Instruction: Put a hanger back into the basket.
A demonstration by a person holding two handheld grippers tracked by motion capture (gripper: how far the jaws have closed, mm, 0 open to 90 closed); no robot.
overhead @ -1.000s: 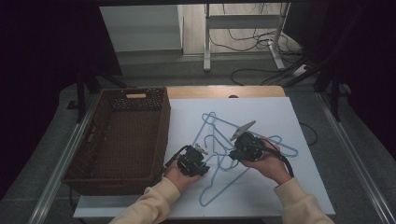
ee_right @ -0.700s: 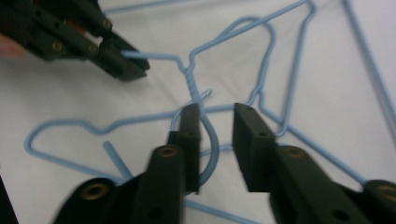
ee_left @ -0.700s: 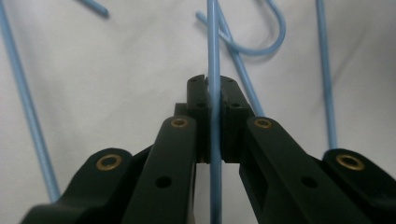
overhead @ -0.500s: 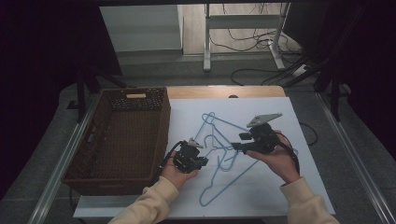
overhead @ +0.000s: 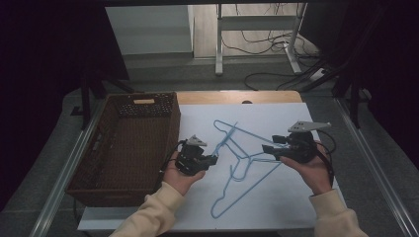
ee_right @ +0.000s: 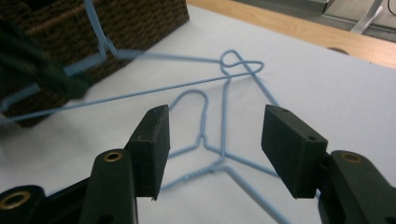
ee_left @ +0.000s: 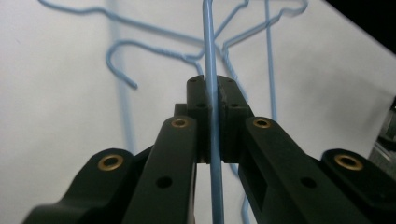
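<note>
The left gripper is clamped tight on one thin blue wire hanger, the wire running straight up between its closed jaws, while the right gripper hangs just above the table with its jaws spread wide and nothing between them. The step in hand looks like pulling one hanger free of the other so it can go into the wicker basket at the left. To do it well, the right gripper should probably come down on the second hanger, near its twisted neck, and pin it to the white sheet while the left lifts slowly, turning its wire out through the crossing instead of dragging both along. Both hangers are pale blue, slim wire, with curled hooks and triangular bodies; they lie crossed in the middle of the sheet, between the two hands, one side raised off the surface where the left gripper holds it
</note>
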